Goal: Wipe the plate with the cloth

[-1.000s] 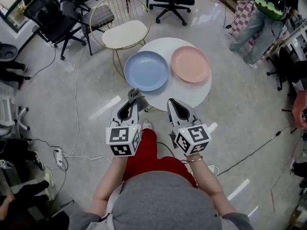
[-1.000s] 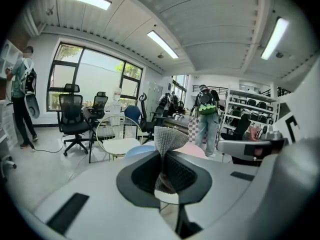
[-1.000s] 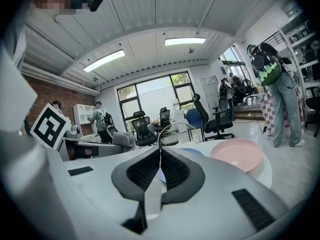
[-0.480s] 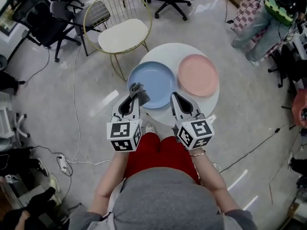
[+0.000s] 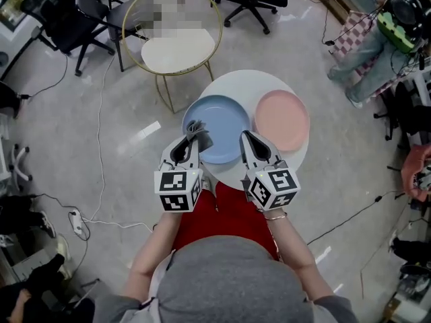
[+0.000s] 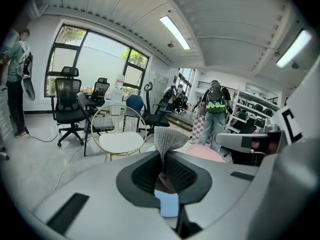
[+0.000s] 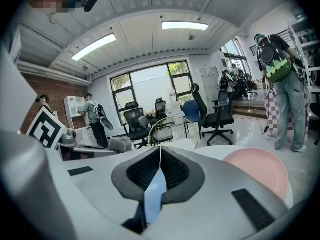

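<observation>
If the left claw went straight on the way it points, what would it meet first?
Probably the blue plate; the left claw, shut on the cloth, aims over its near rim. Height unclear.

Blue plate point(image 5: 219, 116), pink plate point(image 5: 281, 120), grey knitted cloth point(image 5: 197, 130), white table point(image 5: 236, 81), gold-wire chair point(image 5: 178, 49) with cream seat

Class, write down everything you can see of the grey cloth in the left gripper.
The cloth is a small grey piece with a coarse, mesh-like weave. It is pinched between the shut jaws of the left gripper, bunched at the pinch and fanning out beyond the tips. In the head view it sits over the near left edge of the blue plate; whether it touches the plate cannot be told.
</observation>
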